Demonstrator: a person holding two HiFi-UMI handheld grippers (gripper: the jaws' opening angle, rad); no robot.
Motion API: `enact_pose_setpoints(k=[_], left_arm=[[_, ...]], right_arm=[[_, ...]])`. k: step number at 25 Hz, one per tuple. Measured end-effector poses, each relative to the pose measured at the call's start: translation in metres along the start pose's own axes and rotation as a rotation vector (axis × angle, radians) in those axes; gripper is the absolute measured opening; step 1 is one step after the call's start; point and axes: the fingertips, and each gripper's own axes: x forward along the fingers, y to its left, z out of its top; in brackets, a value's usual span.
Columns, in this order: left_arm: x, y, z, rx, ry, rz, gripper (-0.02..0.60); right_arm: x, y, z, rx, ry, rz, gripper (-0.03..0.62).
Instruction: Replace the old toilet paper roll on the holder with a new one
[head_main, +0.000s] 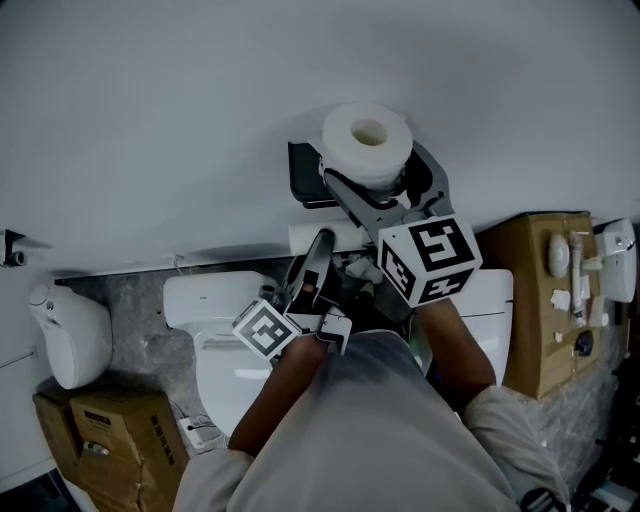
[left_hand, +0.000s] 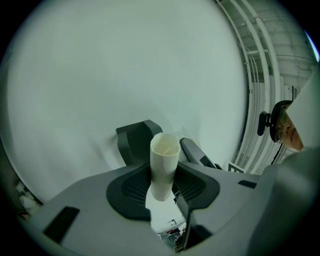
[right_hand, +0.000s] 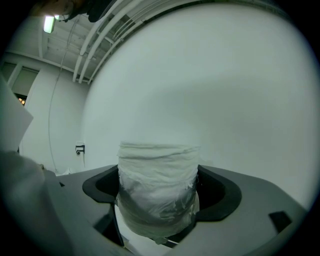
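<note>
My right gripper (head_main: 385, 168) is shut on a full white toilet paper roll (head_main: 367, 138) and holds it up against the white wall, just right of the black wall holder (head_main: 308, 178). In the right gripper view the roll (right_hand: 157, 172) fills the gap between the jaws of the right gripper (right_hand: 157, 202). My left gripper (head_main: 318, 255) is lower and to the left. In its own view this left gripper (left_hand: 162, 182) is shut on an empty cream cardboard tube (left_hand: 164, 162) that stands upright between the pads. The dark holder (left_hand: 134, 142) shows behind the tube.
Below the grippers is a white toilet (head_main: 225, 350). A cardboard box (head_main: 540, 300) with small items on it stands at the right, another box (head_main: 110, 425) at the lower left beside a white bin (head_main: 70, 335). A person's arms and grey sleeves fill the bottom.
</note>
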Motion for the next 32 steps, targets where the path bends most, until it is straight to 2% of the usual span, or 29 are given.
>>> enact_pose_setpoints(k=[5,10,15,19,23,32], left_arm=[[-0.002,-0.013,-0.006,-0.058,0.002,-0.072,0.147],[-0.010,-0.014,-0.009,-0.041,0.017,-0.060,0.146],[-0.014,-0.023,-0.012,-0.060,0.020,-0.090,0.147],[-0.020,-0.024,-0.012,-0.032,0.025,-0.071,0.146],[-0.024,-0.027,-0.016,-0.059,0.037,-0.095,0.147],[-0.030,-0.032,-0.025,-0.061,0.062,-0.105,0.147]], right_arm=[[-0.010,0.009,0.001,-0.004,-0.003,0.011,0.449],[-0.020,0.011,0.001,0.001,-0.007,0.002,0.449],[-0.030,0.015,0.001,0.005,-0.014,-0.007,0.449],[-0.038,0.017,0.001,0.006,-0.017,-0.014,0.449],[-0.045,0.020,0.001,0.009,-0.019,-0.024,0.449],[-0.062,0.020,-0.001,0.015,-0.026,-0.050,0.449]])
